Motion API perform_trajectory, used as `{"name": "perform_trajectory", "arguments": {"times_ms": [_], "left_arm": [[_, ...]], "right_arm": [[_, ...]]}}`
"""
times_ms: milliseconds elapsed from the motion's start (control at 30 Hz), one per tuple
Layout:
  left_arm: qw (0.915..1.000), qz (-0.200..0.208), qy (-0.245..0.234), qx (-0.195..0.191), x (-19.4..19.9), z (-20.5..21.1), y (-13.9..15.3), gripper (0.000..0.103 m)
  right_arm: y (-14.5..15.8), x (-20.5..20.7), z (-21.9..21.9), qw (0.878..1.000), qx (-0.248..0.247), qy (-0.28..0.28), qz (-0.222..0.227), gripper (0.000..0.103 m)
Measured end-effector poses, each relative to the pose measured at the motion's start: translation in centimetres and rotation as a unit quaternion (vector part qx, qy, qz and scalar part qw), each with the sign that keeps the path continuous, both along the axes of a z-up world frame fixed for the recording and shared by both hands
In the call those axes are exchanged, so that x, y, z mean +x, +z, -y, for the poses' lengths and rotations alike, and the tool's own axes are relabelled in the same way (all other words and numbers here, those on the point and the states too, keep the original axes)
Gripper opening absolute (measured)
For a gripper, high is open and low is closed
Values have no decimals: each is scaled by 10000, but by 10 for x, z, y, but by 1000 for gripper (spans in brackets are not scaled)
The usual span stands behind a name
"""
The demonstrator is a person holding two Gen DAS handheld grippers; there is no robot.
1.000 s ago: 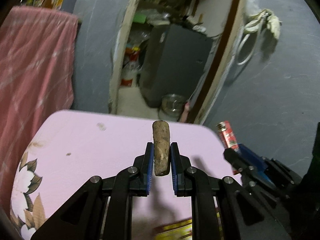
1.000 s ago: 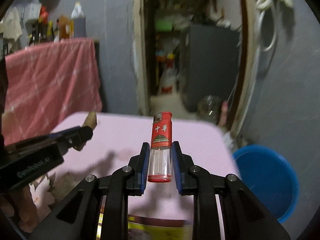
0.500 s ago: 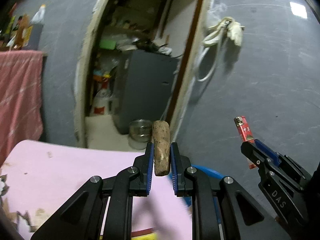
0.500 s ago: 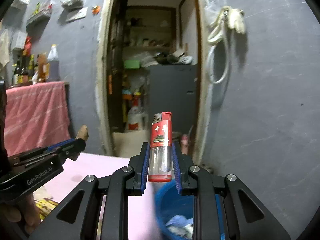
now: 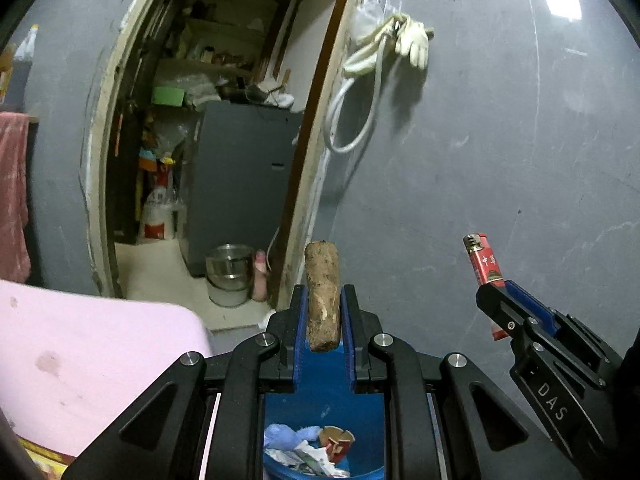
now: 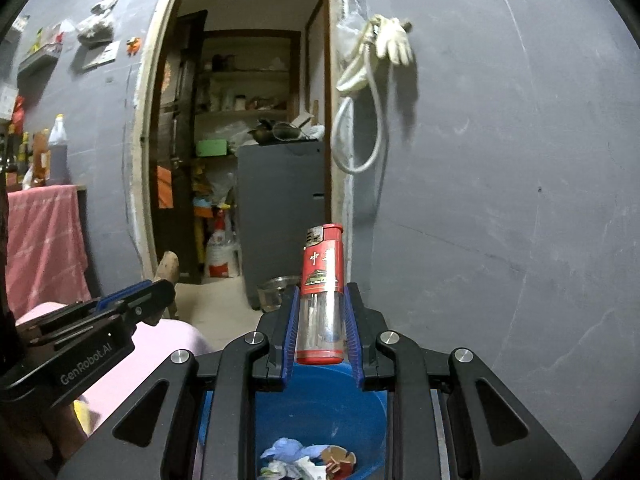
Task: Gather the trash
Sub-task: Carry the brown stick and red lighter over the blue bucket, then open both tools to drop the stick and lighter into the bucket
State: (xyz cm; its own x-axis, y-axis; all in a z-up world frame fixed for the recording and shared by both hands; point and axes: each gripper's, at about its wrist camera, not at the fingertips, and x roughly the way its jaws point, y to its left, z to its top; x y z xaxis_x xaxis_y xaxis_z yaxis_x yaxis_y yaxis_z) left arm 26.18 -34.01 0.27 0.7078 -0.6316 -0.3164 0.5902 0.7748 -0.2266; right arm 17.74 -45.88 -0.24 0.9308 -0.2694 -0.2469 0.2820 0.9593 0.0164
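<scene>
"das" marks right gripper (image 5: 494, 306) holding red lighter (image 5: 484, 264).

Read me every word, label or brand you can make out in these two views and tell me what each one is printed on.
"GenRobot.AI": white lettering on the black body of the left claw.
"DAS": white lettering on the black body of the right claw.
"中華": white characters on the red plastic lighter held in the right claw.
Labels on the white bag with a red label in the doorway: too small to read.
</scene>
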Motion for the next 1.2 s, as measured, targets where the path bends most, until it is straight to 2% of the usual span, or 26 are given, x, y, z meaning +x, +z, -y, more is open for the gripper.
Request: {"name": "perform_trajectory", "arguments": {"times_ms": [167,367,767,900,1200], "left_arm": [[9997,-193,92,67,6,19,-20,13],[9993,-285,163,191,10,26,-34,13],[9963,-611,307,519,21,33,-61,13],[9940,-799,277,687,26,40,-68,13],[9914,-943,193,883,29,46,-80,13]], "right_arm": [[-23,3,22,9998,163,-21,-57,20],[-37,8,28,9996,265,2,-139,20],[-59,21,33,9977,532,96,-417,20],[-67,25,39,9958,704,110,-574,20],[-79,31,44,9925,850,227,-852,20]]}}
